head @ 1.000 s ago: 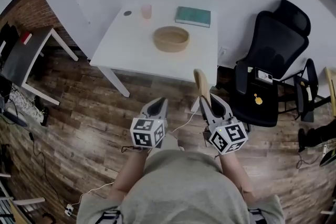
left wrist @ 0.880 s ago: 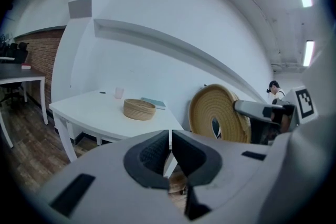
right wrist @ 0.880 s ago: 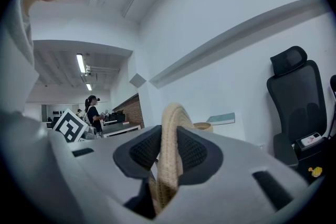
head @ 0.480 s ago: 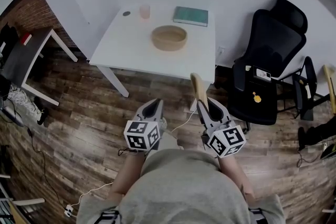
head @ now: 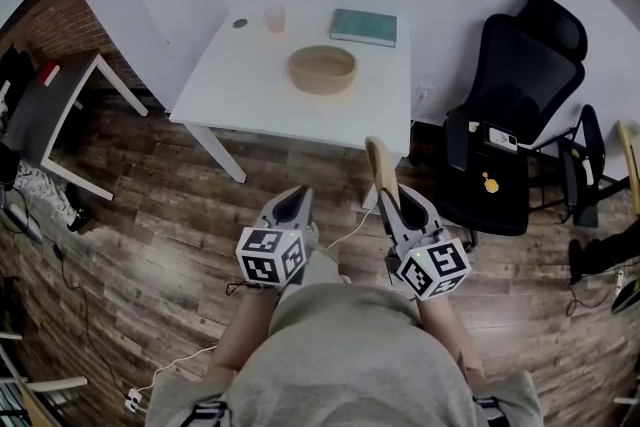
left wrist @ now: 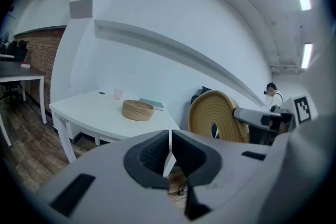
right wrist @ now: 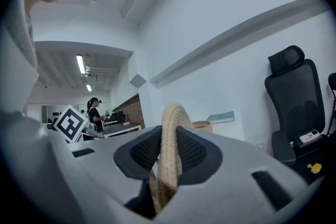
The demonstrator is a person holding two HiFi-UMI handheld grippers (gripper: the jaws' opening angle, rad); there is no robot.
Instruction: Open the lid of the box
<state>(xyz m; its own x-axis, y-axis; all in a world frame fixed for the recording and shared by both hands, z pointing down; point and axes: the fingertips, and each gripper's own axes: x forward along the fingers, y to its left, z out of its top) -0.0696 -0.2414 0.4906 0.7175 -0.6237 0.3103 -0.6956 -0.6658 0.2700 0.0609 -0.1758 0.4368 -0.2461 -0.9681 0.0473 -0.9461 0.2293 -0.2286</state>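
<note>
The box, a round woven basket (head: pixel 322 70), stands uncovered on the white table (head: pixel 250 90), far ahead of both grippers. Its flat woven lid (head: pixel 381 163) is on edge in my right gripper (head: pixel 394 193), over the wooden floor in front of the table. The jaws are closing, and both pads press on the lid (right wrist: pixel 170 131) in the right gripper view. My left gripper (head: pixel 292 203) is beside it, shut with nothing between its jaws (left wrist: pixel 170 150). The left gripper view shows the lid's coiled face (left wrist: pixel 218 115) at the right and the basket (left wrist: pixel 137 109) beyond.
On the table's far edge lie a teal book (head: pixel 365 27), a pink cup (head: pixel 275 19) and a small dark disc (head: pixel 240 23). A black office chair (head: pixel 510 115) stands right of the table, and a dark side table (head: pixel 45 105) at the left. A person (left wrist: pixel 273 96) stands far off.
Both grippers have shifted slightly left and back from the table, the left one more. The lid has stayed upright in the right gripper.
</note>
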